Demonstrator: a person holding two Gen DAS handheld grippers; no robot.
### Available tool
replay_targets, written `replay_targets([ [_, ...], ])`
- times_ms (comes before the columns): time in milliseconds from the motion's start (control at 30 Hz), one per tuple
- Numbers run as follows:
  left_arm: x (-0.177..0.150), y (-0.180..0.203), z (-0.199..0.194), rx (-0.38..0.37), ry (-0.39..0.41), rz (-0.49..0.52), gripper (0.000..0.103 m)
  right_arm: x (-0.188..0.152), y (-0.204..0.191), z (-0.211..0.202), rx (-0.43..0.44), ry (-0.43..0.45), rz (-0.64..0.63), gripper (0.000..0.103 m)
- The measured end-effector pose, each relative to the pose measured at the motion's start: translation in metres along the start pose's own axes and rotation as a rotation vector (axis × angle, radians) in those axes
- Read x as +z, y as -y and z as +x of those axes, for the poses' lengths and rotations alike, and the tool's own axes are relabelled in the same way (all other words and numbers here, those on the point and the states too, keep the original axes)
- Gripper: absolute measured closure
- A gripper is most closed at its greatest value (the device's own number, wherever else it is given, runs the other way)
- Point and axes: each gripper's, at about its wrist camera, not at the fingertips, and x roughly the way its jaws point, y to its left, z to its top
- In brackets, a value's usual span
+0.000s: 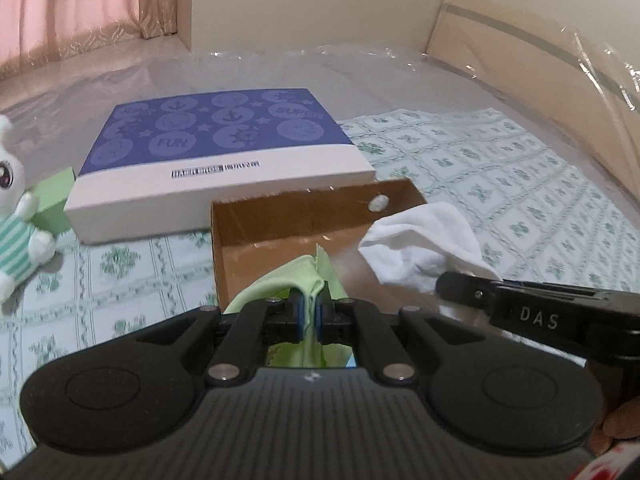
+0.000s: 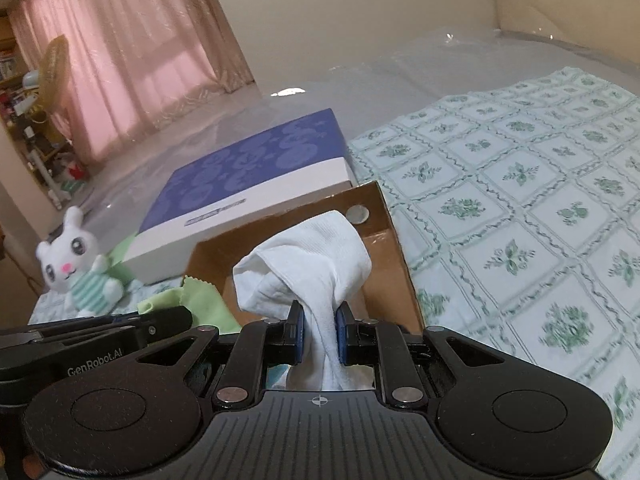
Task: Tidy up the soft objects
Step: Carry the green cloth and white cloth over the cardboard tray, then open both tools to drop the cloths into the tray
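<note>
Your left gripper (image 1: 309, 312) pinches the green cloth (image 1: 280, 286), your right gripper (image 2: 319, 330) pinches the white cloth (image 2: 316, 264); both cloths hang over the open box (image 1: 304, 216).

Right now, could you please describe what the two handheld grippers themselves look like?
Both are matte black. The left gripper and the right gripper each have short fingers faced with blue pads, driven by linkage bars with silver pivot pins, above a ribbed body flanked by two round discs. White lettering reads "DAS" on the right gripper's side and "GenRobot.AI" on the left's. No cables or sleeves show.
</note>
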Motion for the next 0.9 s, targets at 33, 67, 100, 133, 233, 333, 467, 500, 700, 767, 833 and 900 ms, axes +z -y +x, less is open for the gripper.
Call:
replay_targets([
  [33, 0.003, -0.001, 0.006, 0.008, -0.002, -0.003, 0.099, 0.003, 0.001, 0.007, -0.003, -0.001, 0.003, 0.087],
  [67, 0.006, -0.003, 0.012, 0.011, -0.005, -0.009, 0.099, 0.006, 0.003, 0.013, -0.005, 0.000, 0.008, 0.087],
  [100, 0.009, -0.005, 0.017, 0.013, -0.006, -0.015, 0.098, 0.008, 0.004, 0.019, -0.012, 0.000, 0.013, 0.087],
  [133, 0.011, -0.006, 0.022, 0.015, -0.006, -0.019, 0.098, 0.010, 0.005, 0.023, -0.016, 0.001, 0.016, 0.087],
  [233, 0.014, -0.009, 0.035, -0.004, -0.006, -0.024, 0.095, 0.014, 0.007, 0.033, -0.012, 0.014, 0.032, 0.082],
  [333, 0.015, -0.015, 0.046, -0.006, -0.021, -0.056, 0.072, 0.016, 0.004, 0.041, -0.012, 0.015, -0.004, 0.048],
  [467, 0.010, -0.020, 0.046, -0.001, -0.025, -0.052, 0.063, 0.010, 0.001, 0.036, -0.039, 0.056, -0.067, 0.041],
  [500, 0.009, -0.019, 0.044, 0.007, -0.027, -0.043, 0.063, 0.008, 0.001, 0.035, -0.036, 0.052, -0.080, 0.041],
  [700, 0.001, -0.014, 0.020, 0.006, -0.019, 0.001, 0.060, -0.004, -0.001, 0.018, -0.028, 0.046, -0.143, 0.041],
  [767, -0.002, -0.013, 0.011, -0.004, -0.021, -0.004, 0.059, -0.009, -0.003, 0.010, -0.026, 0.038, -0.161, 0.041],
  [833, -0.006, -0.011, 0.001, -0.013, -0.028, -0.006, 0.056, -0.014, -0.004, 0.001, -0.024, 0.035, -0.170, 0.041],
  [900, -0.011, -0.006, -0.011, -0.004, -0.031, 0.005, 0.056, -0.019, -0.006, -0.009, -0.019, 0.032, -0.175, 0.041],
])
